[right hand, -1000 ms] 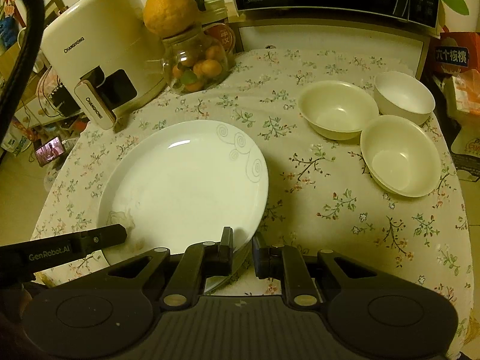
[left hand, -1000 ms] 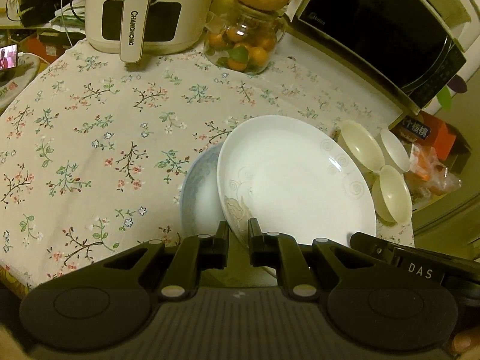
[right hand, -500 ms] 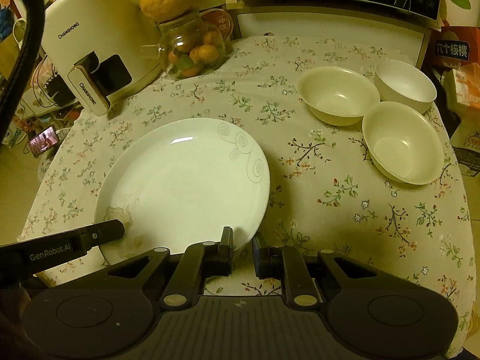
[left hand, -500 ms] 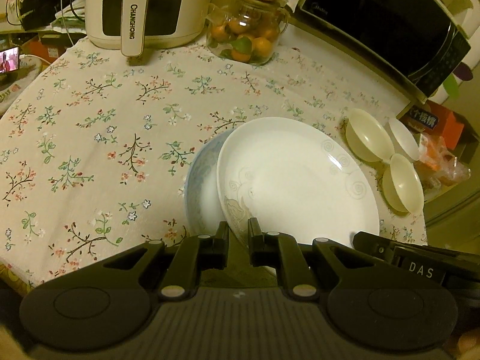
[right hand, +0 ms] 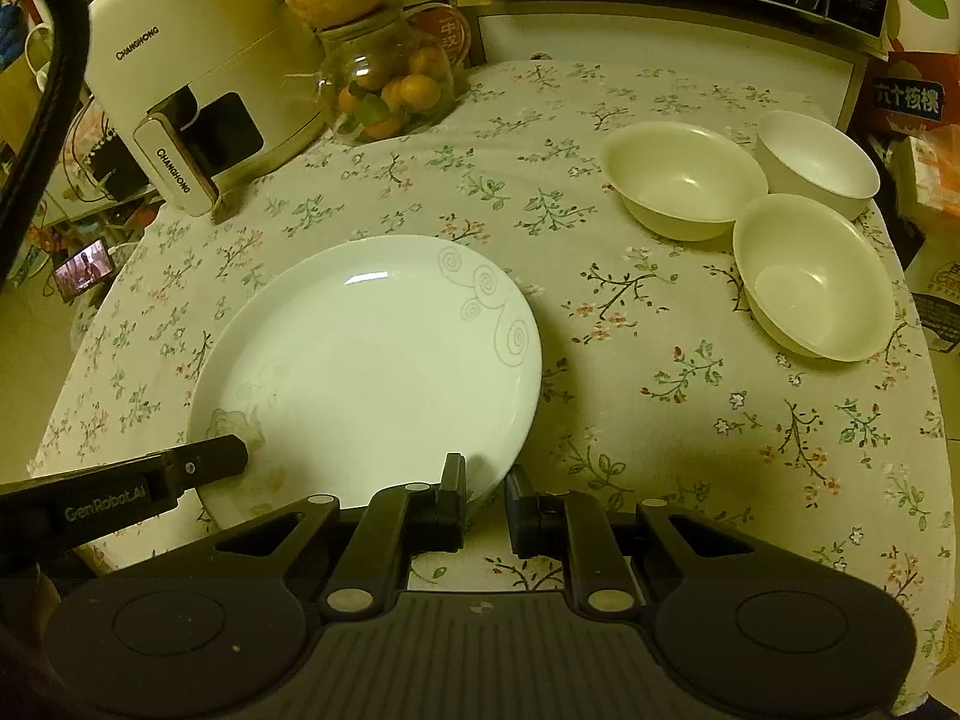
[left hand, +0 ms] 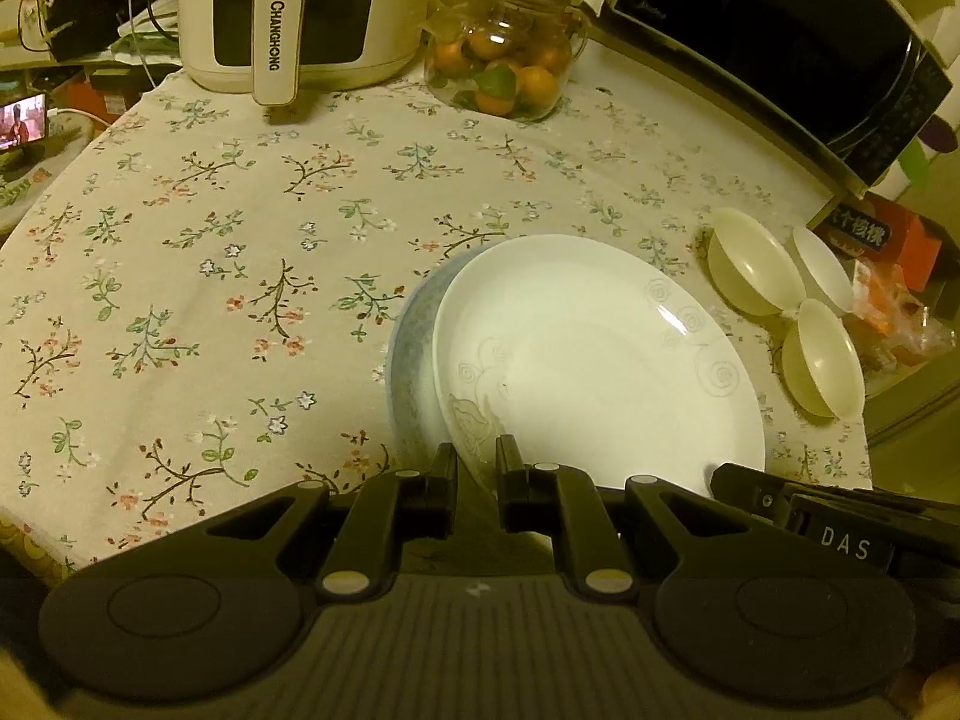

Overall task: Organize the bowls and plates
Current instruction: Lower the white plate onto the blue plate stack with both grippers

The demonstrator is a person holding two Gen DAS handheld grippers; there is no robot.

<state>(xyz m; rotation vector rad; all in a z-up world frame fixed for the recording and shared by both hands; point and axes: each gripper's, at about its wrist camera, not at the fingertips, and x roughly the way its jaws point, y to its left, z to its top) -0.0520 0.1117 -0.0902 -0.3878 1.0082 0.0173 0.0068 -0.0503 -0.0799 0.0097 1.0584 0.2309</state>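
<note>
A large white plate [left hand: 594,360] with grey swirl marks lies over a pale blue plate [left hand: 411,360], which shows only along its left side. I cannot tell whether the two touch. My left gripper [left hand: 477,461] is shut on the white plate's near-left rim. The right gripper [right hand: 487,479] is shut on the same white plate [right hand: 366,372] at its near-right rim. The left gripper [right hand: 207,461] also shows there as a black finger at the plate's left edge. Three cream bowls [right hand: 684,186] [right hand: 816,159] [right hand: 813,276] stand upright in a cluster at the table's right.
A flowered tablecloth [left hand: 198,276] covers the table. At the back stand a cream air fryer [left hand: 300,6], a glass jar of small oranges [left hand: 501,63] and a black microwave [left hand: 780,30]. Boxes and bags [right hand: 912,108] sit past the right edge.
Both grippers keep their grip on the white plate's rim. The background has drifted only slightly; nothing else has visibly moved.
</note>
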